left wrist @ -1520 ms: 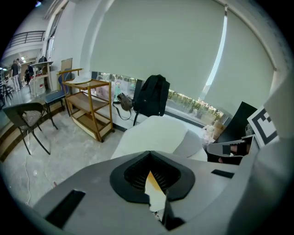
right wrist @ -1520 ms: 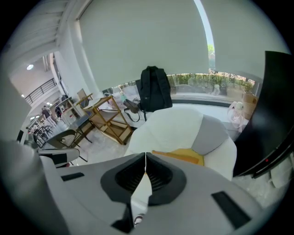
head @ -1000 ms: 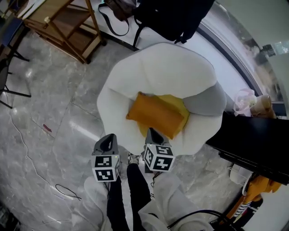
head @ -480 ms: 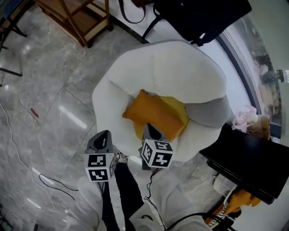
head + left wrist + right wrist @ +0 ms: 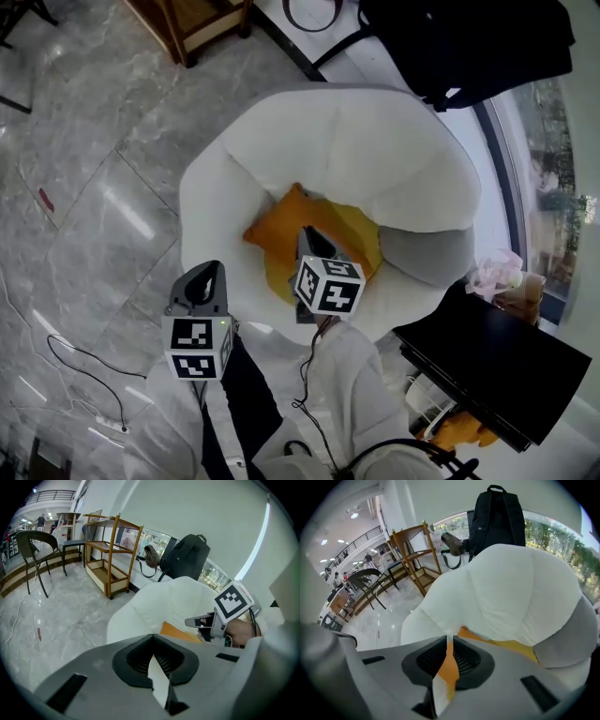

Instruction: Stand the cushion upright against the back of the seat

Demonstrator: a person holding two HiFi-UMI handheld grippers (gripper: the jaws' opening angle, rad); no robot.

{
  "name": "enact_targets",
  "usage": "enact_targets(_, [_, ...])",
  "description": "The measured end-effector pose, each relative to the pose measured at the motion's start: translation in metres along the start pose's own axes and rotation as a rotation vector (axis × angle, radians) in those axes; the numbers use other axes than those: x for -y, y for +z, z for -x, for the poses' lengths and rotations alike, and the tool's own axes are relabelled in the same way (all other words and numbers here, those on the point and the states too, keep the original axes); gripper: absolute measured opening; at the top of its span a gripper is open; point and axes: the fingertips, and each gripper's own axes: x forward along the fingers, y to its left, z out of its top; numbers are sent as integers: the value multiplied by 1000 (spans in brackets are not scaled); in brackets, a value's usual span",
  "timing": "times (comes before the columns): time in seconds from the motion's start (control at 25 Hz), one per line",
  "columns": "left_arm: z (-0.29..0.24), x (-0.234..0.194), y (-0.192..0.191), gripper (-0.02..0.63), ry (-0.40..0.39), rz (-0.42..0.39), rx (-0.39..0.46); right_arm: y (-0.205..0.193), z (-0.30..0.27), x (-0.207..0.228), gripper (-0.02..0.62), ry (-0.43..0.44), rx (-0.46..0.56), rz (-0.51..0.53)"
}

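Though not yet upright, lying flat on the seat of the white armchair (image 5: 394,159): the orange cushion (image 5: 272,234), on top of a yellow cushion (image 5: 361,234). Right tool (image 5: 307,232) just over the orange cushion, jaws all but together, gripping nothing, only orange cloth visible through the thin slit. Left tool (image 5: 210,270) near the chair's front rim, apart from the cushion, jaws likewise nearly closed and empty. Behind the chair, a black backpack (image 5: 469,42).
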Motion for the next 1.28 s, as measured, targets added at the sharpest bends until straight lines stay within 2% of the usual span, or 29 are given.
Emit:
enact_targets(0.12, [-13,-1,-8,6,1,26,0,-3,-22,4,146,19,-34,21])
enact_targets(0.24, [-25,-6,-11,6,6,53,7,-6,-39,7,163,11,-52,69])
enact_targets(0.44, [-45,-9,-15,6,6,65,23,-13,-65,12,238,29,-83,122])
enact_targets(0.68, [-65,-16,-24,6,1,66,28,-24,-96,26,273,-12,-129,226])
enact_targets(0.8, [-74,-22,-31,6,7,73,25,-31,-111,32,276,-29,-162,263])
enact_targets(1.0, [-80,-26,-41,6,15,84,15,-37,-124,39,270,-23,-223,236])
enact_targets(1.28, [-69,-21,-44,6,14,65,1,-45,-118,38,164,-1,-271,227])
